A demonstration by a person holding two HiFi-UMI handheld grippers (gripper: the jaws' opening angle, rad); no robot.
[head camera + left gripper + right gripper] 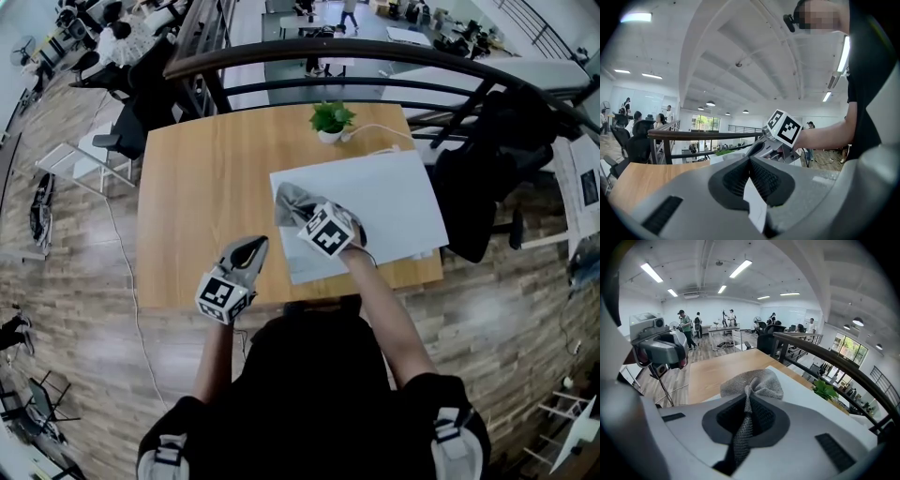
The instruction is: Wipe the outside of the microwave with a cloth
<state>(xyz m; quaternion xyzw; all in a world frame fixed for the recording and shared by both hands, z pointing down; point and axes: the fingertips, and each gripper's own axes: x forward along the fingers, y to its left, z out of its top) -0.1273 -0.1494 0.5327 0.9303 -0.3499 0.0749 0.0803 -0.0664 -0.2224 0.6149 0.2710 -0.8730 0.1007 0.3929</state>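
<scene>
Head view shows the right gripper [305, 214] with its fingers clamped on the grey cloth [291, 199], which is bunched over the near left corner of the white microwave [384, 202] top on the bench [206, 187]. The left gripper [251, 246] hangs apart over bare bench, fingers pressed together on nothing. Judged from this, wiping of the top is only starting, and the front and sides are not yet done.

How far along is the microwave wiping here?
Done: the cloth is clamped in the right gripper. In hand: the cloth sits on top of the microwave, at its left edge. Left: nothing shows which faces were wiped, so treat top and sides as pending. The left gripper is shut, empty, off the microwave.
</scene>
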